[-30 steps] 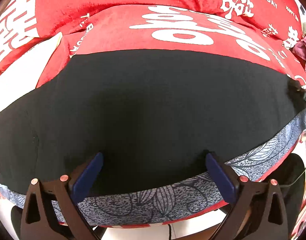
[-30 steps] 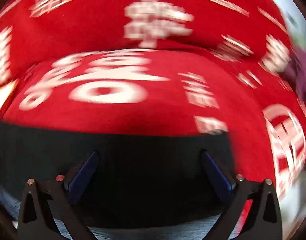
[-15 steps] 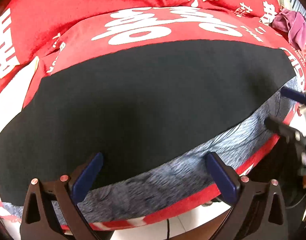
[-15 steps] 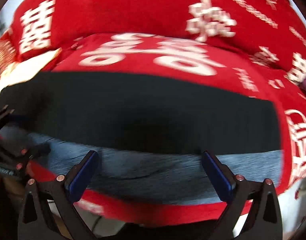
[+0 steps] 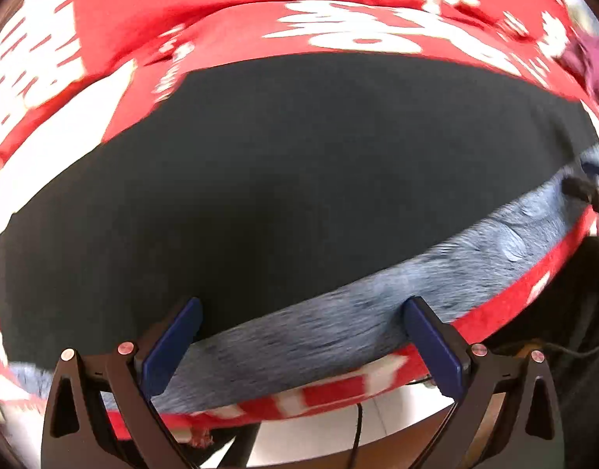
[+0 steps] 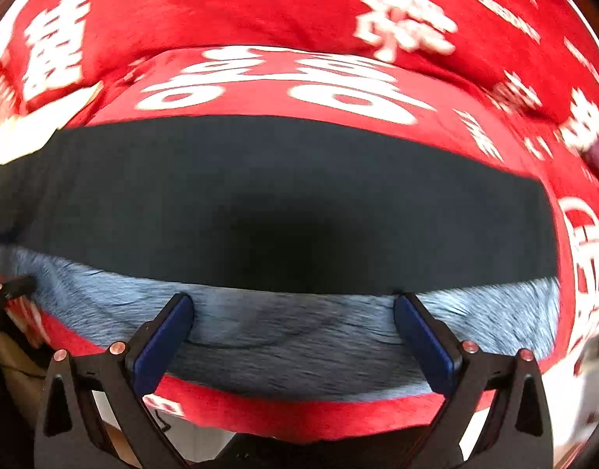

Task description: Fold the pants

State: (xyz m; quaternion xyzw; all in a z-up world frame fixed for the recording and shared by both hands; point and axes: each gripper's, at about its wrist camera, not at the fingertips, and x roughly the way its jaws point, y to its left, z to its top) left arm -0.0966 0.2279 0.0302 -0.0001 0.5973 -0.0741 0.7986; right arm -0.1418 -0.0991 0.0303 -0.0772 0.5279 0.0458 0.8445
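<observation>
We hover both hand-held grippers, left (image 5: 303, 338) & right (image 6: 293, 332), jaws wide, nothing held. Pants (image 5: 283, 179) lie flat mid-frame on red cover (image 6: 260, 11). Prob. between folds; next needs edge grip.

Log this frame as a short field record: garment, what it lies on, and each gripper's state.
garment: black pants, lying flat in a long band
beneath: grey-blue patterned cloth showing along the near edge
surface: red cover with white characters
left gripper: open, holding nothing, at the near edge
right gripper: open, holding nothing, over the grey-blue cloth
image quality: motion blur in both views
</observation>
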